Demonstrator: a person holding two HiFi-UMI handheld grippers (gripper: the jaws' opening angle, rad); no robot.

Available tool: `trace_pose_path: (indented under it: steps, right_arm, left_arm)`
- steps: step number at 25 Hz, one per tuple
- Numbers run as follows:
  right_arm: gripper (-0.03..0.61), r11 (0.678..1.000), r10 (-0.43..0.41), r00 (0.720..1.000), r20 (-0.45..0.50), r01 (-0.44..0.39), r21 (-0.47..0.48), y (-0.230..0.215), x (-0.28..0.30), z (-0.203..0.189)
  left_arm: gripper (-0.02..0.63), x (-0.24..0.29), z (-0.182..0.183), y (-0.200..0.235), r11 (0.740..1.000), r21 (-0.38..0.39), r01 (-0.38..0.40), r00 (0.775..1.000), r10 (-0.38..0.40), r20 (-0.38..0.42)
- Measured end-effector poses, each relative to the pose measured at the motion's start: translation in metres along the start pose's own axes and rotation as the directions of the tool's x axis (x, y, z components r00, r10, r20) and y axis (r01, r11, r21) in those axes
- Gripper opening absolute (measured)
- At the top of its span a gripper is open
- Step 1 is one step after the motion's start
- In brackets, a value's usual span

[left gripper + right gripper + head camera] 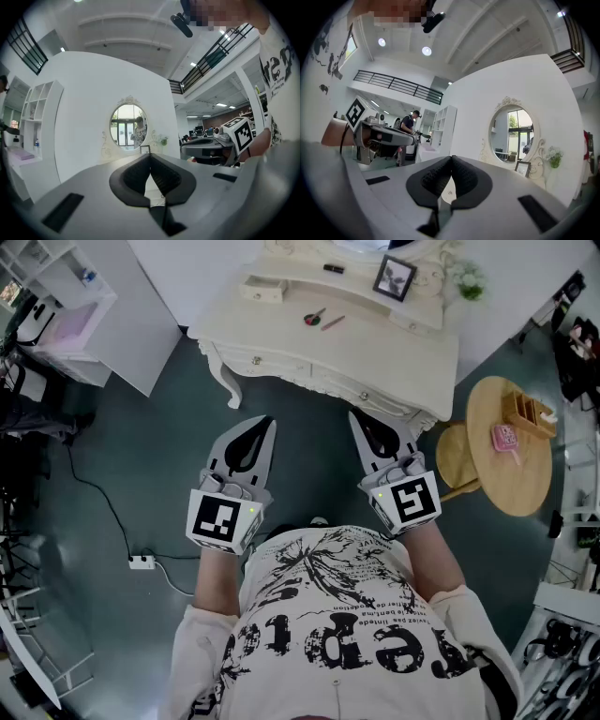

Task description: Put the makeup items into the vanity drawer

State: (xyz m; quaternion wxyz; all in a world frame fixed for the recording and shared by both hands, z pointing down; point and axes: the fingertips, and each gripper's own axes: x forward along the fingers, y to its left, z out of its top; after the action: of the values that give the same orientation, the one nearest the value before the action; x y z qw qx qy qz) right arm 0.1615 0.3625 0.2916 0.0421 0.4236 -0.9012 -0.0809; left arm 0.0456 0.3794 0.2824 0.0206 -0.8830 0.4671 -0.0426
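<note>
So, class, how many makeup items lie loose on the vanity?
3: a round red item and a pink stick side by side on the vanity top, a black stick on the raised shelf behind. More may be hidden.

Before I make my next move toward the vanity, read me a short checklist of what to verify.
1. Left gripper empty, jaws together: ok.
2. Right gripper empty, jaws together: ok.
3. Makeup in sight on the vanity top, a red-and-black item and a pink pencil: ok.
4. Vanity drawer open to receive them: not ok, its front looks shut.
5. Picture frame out of the way: ok, it stands apart, to the right of the makeup.
</note>
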Motion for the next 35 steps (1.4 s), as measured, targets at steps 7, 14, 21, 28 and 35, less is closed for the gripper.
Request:
trace_pose_path:
  steps: [7,14,21,28,35]
  right_arm:
    - [0.011,1.000,-0.002,1.000,0.007,0.002,0.011,-0.007,-0.004,-0.001]
    - [0.012,0.999,0.025,0.999,-0.025,-0.024,0.028,-0.012,0.000,-0.014]
    - [0.473,0.999,-0.008,0.998,-0.057,0.010,0.035,-0.033,0.031,-0.029]
    - [0.474,0.993,-0.037,0.994,-0.105,0.048,0.107,-0.063,0.079,-0.046]
    - [0.474,0.981,-0.133,0.977,-0.169,0.154,0.120,-0.098,0.185,-0.063]
  left_arm:
    - [0.011,0.005,0.000,-0.007,1.000,0.000,-0.006,1.000,0.006,-0.004]
    - [0.011,0.018,-0.004,-0.013,1.000,0.001,0.005,1.000,-0.005,-0.014]
    - [0.011,0.034,-0.016,0.007,1.000,-0.012,-0.013,0.999,0.012,-0.052]
    - [0.011,0.069,-0.025,0.054,1.000,-0.022,-0.005,0.998,0.003,-0.070]
    - [0.011,0.143,-0.036,0.158,0.995,-0.010,0.104,0.993,-0.104,-0.062]
